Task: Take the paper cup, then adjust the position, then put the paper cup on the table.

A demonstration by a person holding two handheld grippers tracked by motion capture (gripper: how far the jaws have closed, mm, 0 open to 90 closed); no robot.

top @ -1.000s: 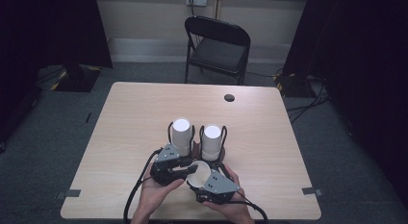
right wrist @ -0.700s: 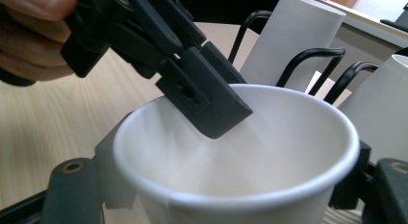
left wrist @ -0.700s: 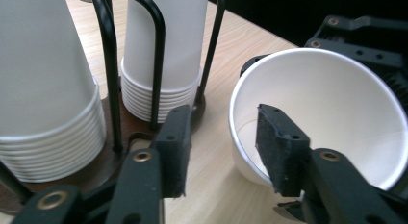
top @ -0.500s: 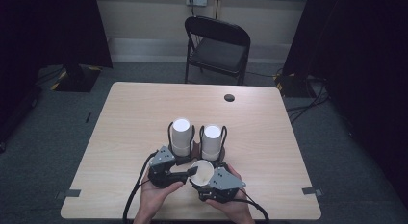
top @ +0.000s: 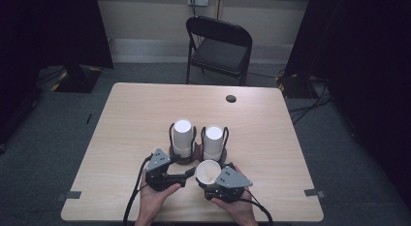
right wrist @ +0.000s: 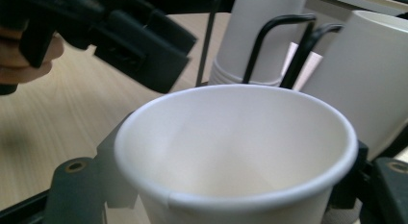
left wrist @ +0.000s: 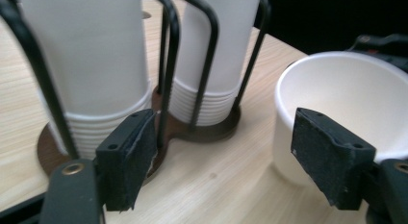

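Change since a second ago: my left gripper [top: 190,174] has just been opening its jaws and is now standing released, nothing between them; both hands are staying put.
Left gripper state: I am holding it spread wide beside the cup [top: 208,171], one pad [left wrist: 130,156] near the holder [left wrist: 202,130], the other pad next to the cup's wall, apart from it as far as I can tell.
Right gripper state: my right gripper [top: 213,185] is clasping the cup [right wrist: 235,156] by its sides, mouth up.
Cup position: it is sitting just in front of the two stacks of cups [top: 183,137] in the wire holder, near the table [top: 126,119] edge on my side.
Step in hand: I judge I am finishing a handover, the single cup now resting with the right alone.
Next move: probably carrying the cup away and setting it down upright.
Room and edges: open tabletop is lying to both sides; the holder's wires are crowding the far side, and the near edge is close.
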